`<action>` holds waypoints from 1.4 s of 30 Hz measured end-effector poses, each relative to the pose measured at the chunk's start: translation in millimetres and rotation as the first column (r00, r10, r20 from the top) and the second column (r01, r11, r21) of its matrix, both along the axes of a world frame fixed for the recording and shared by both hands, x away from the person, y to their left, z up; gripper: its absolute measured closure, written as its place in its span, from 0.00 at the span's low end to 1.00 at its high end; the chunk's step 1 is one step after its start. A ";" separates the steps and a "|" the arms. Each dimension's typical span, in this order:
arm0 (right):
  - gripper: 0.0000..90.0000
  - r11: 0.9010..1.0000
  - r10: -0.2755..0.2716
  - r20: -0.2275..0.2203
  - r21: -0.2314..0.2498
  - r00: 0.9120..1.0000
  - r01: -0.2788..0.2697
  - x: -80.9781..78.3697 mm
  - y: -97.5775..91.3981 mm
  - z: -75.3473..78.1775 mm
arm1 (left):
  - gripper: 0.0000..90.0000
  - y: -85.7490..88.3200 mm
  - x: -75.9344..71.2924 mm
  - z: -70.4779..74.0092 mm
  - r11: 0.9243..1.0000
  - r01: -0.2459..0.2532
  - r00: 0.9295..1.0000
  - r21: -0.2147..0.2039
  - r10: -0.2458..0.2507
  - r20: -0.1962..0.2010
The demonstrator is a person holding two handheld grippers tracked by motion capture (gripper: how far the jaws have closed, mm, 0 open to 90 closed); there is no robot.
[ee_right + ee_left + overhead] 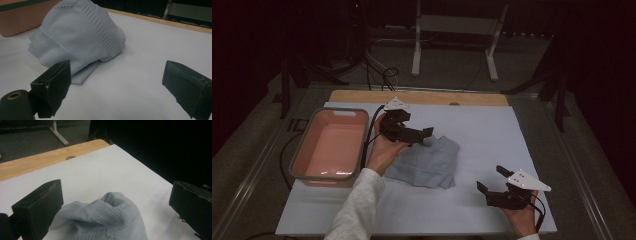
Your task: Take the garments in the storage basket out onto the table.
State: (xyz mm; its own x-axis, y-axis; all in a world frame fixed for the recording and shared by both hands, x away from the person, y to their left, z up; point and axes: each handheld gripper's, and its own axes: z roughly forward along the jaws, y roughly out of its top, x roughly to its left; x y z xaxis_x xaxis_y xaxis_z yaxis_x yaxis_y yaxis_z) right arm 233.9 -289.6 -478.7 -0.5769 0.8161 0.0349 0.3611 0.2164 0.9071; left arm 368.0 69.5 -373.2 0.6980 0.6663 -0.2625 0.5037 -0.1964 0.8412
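A pale blue-grey cloth point(429, 162) lies crumpled near the middle of the white table cover point(482, 130). My left gripper point(421, 136) hovers over the cloth's far left corner with its jaws wide apart. In the left gripper view a raised hump of the perforated cloth point(110, 220) sits low between the jaws of my left gripper point(116, 205), and neither pad touches it. My right gripper point(491, 178) rests open near the table's front right, pointing toward the cloth. In the right gripper view the cloth point(80, 32) lies ahead of my right gripper point(120, 82), with bare table between its jaws.
A pink tub with a grey rim point(332, 111) stands at the left of the table, just beside the left hand; its side point(22, 20) is behind the cloth in the right gripper view. A wooden table edge point(422, 96) runs along the back. A metal stand point(417, 50) is on the floor beyond.
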 end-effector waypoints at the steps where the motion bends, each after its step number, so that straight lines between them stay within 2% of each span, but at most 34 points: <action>1: 0.10 1.000 0.000 0.000 0.000 1.000 0.000 0.0 0.1 0.0 | 0.00 1.4 0.0 -0.8 1.000 -0.004 1.000 0.002 0.004 0.000; 7: 0.10 1.000 0.002 0.001 -0.001 1.000 -0.002 -0.3 0.3 0.1 | 0.00 8.3 -2.2 -3.7 1.000 -0.022 1.000 -0.009 0.022 0.009; 11: 0.10 1.000 0.002 0.000 -0.001 1.000 -0.002 -0.5 0.7 0.2 | 0.00 10.6 -6.8 -2.3 1.000 -0.025 0.999 0.006 0.025 0.035; 16: 0.10 1.000 0.002 0.000 0.001 1.000 -0.002 -0.4 0.5 0.0 | 0.00 16.1 -10.1 -1.4 1.000 -0.030 0.998 -0.008 0.031 0.050; 31: 0.10 1.000 0.001 -0.001 -0.003 1.000 -0.001 0.2 0.6 -0.5 | 0.00 33.4 -15.4 -2.1 1.000 -0.023 0.999 -0.009 0.023 0.049; 35: 0.10 1.000 0.000 -0.002 -0.003 1.000 0.000 0.4 0.5 -0.6 | 0.00 36.3 -16.3 -2.7 1.000 -0.015 0.999 -0.024 0.016 0.041; 38: 0.10 1.000 0.002 -0.001 -0.004 1.000 -0.002 0.5 0.7 -0.7 | 0.00 37.0 -17.8 -2.8 1.000 -0.011 0.999 -0.007 0.012 0.053; 42: 0.10 1.000 0.003 -0.001 -0.005 1.000 -0.003 0.3 0.9 -0.7 | 0.00 36.5 -20.6 -3.7 1.000 0.017 0.997 0.016 -0.018 0.071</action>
State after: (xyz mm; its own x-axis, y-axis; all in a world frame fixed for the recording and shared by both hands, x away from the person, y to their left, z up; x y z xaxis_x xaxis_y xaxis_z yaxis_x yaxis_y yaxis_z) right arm 234.2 -288.7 -479.4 -0.5791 0.8147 0.0309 0.3611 0.2223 0.9056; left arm 347.4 106.0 -376.9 0.7259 0.6577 -0.2014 0.4393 -0.2181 0.8715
